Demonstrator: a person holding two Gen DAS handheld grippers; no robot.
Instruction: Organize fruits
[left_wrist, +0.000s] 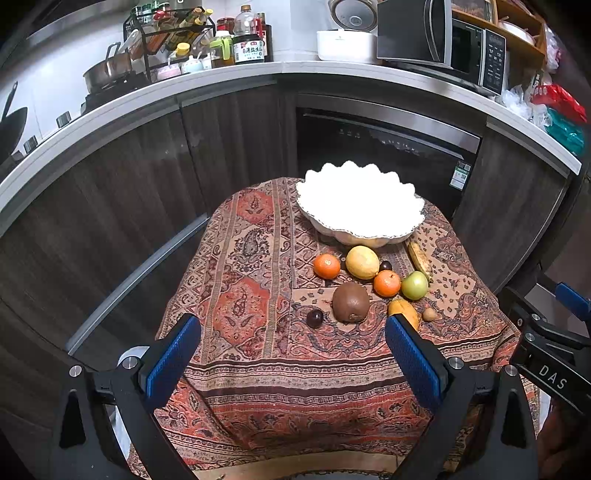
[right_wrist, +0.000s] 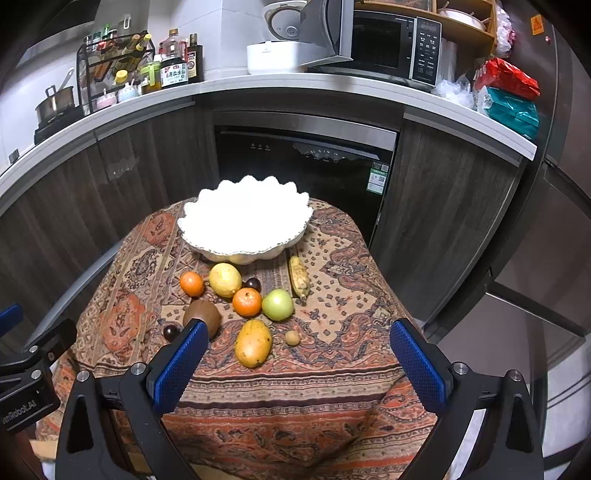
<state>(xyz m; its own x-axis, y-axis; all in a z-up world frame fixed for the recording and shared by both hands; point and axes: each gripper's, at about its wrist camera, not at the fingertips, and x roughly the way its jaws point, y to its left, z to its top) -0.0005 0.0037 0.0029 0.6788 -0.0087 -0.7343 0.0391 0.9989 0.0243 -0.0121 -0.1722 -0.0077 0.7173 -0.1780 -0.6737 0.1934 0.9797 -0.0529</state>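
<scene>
A white scalloped bowl stands empty at the far side of a small cloth-covered table. In front of it lie a lemon, two oranges, a green apple, a kiwi, a mango, a banana, two dark plums and a small brown fruit. My left gripper and right gripper are both open and empty, held before the table's near edge.
Behind the table are dark cabinets and a built-in dishwasher. The counter above holds a microwave, a rice cooker, bottles on a rack and a pot. A fridge stands at right.
</scene>
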